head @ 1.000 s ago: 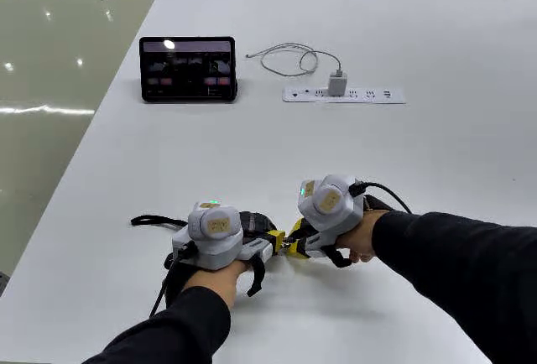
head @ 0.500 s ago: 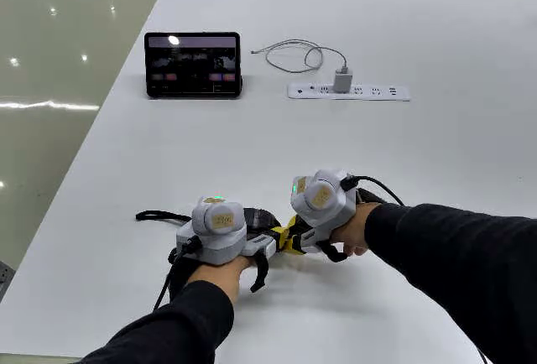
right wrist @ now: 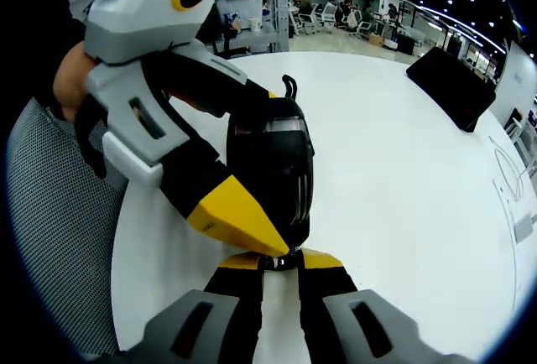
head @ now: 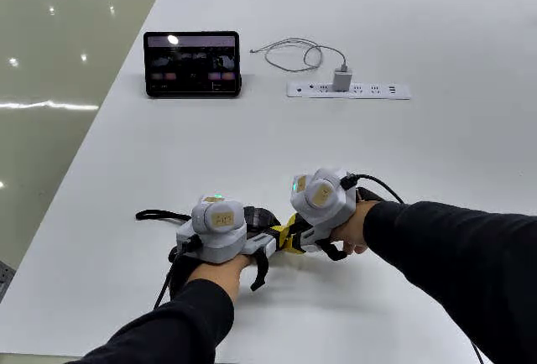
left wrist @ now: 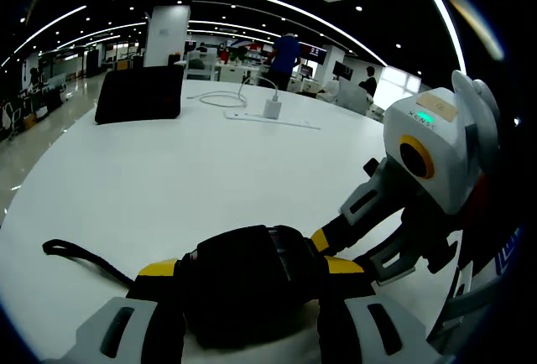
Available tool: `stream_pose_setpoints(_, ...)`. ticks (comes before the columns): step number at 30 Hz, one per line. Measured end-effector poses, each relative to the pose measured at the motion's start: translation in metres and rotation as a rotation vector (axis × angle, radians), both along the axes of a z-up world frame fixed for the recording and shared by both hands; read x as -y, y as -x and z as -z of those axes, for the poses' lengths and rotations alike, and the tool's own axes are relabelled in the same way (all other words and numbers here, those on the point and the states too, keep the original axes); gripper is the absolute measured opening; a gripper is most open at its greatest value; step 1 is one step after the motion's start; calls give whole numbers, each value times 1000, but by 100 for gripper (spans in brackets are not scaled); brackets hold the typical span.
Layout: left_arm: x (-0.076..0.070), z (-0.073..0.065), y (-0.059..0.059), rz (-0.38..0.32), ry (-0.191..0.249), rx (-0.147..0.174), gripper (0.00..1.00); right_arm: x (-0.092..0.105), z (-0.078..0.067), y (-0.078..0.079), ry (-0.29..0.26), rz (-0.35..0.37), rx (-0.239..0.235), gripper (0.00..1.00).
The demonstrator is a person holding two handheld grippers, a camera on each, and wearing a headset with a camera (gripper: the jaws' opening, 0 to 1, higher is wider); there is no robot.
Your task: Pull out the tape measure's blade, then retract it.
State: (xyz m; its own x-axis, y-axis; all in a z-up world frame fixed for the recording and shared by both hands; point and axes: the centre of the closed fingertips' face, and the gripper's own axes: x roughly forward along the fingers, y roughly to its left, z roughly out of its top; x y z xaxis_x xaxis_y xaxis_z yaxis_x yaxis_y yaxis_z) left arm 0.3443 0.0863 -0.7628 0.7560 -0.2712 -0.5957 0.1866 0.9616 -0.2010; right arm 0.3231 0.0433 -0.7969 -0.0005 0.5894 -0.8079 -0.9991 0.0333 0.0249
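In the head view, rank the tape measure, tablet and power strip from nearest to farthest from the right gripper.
1. Tape measure, at the jaws of the right gripper.
2. Power strip, far ahead, slightly right.
3. Tablet, far ahead, well to the left.

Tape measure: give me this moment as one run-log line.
left tongs: shut on tape measure | right tongs: shut on blade tip | blade: hardly out | both tongs: close together over table

No legible text, label, brand, number or sign anywhere.
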Motion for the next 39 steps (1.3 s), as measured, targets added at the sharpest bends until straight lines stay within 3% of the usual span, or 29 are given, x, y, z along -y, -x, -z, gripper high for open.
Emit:
stream_pose_setpoints(9,0,0,0,0,1,2,60,0,0,0,5,0,4,12)
stream_pose_setpoints(12,0,0,-1,6,0,-11,61,-1,1,0,3,9,-2,12)
stream_pose_setpoints(28,1,0,-1,7,9,8,63,0,0,1,16,18,16,12)
stream_pose_setpoints(31,1,1,-1,18,23,-2,63,1,-1,0,13,19,35,19)
stream_pose_setpoints(39,2,1,1,31,29,-5,63,4,-12,-1,-22,72,4,39)
